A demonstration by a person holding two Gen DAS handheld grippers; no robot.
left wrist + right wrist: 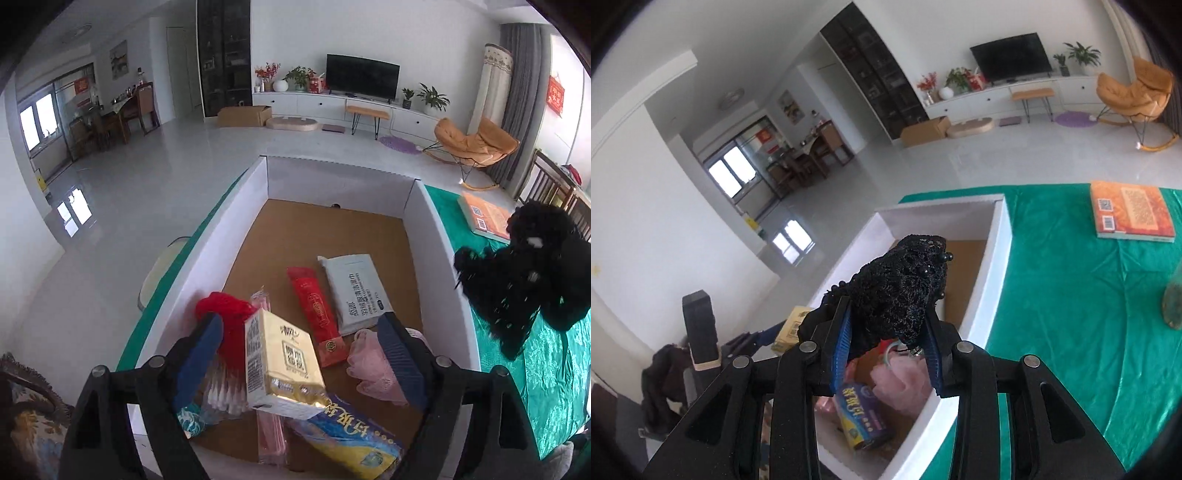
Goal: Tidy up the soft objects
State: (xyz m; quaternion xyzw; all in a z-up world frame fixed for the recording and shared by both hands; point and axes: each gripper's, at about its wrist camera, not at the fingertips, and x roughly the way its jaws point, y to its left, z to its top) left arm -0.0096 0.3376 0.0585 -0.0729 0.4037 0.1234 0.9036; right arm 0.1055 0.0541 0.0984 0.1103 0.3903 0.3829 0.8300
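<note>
A white box (243,229) with a brown floor stands on the green tablecloth (550,350). My left gripper (301,347) is open above the box, with a yellow tissue pack (282,363) between its fingers. Below lie a red yarn bundle (225,314), a pink mesh puff (373,363), a red packet (317,310), a white wipes pack (356,291) and a blue-yellow bag (351,435). My right gripper (886,332) is shut on a black lace cloth (905,284) above the box's right wall (993,266). The cloth also shows in the left wrist view (528,269).
An orange book (1130,212) lies on the green tablecloth to the right of the box. A greenish object (1174,302) sits at the right edge. Beyond the table are a white floor, a TV unit and an orange rocking chair (476,142).
</note>
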